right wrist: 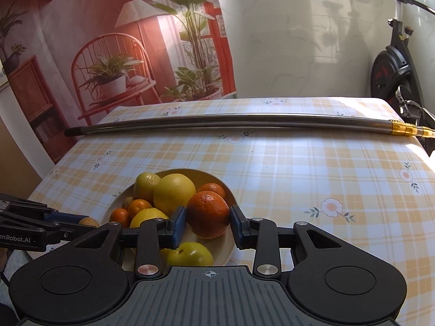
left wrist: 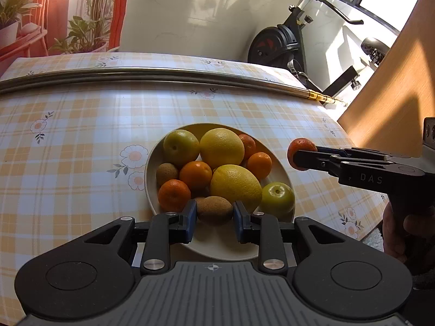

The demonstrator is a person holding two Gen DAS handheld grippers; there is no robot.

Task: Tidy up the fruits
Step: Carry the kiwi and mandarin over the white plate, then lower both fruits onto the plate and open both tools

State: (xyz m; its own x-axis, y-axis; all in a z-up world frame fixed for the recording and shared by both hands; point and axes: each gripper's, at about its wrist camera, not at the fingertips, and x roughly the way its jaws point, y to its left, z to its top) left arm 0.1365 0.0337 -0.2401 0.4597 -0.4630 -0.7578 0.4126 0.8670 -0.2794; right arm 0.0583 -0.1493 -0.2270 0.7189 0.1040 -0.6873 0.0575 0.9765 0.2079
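Bowl point(left wrist: 282, 174) was mostly full: right gripper point(right wrist: 208, 222) clamped an orange point(right wrist: 208, 214) just above it, left gripper point(left wrist: 214, 213) closed around a kiwi point(left wrist: 214, 209), nothing sorted yet.

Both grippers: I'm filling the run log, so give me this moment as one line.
left gripper: shut on kiwi in bowl | right gripper: shut on orange, lifted beside bowl

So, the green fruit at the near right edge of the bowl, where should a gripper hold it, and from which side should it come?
Grip the green fruit across its round middle, coming from above. Its dimpled end faces up, so its widest part lies level. The large yellow citrus presses on its left and the bowl rim hems its right, so place the fingers front and back.
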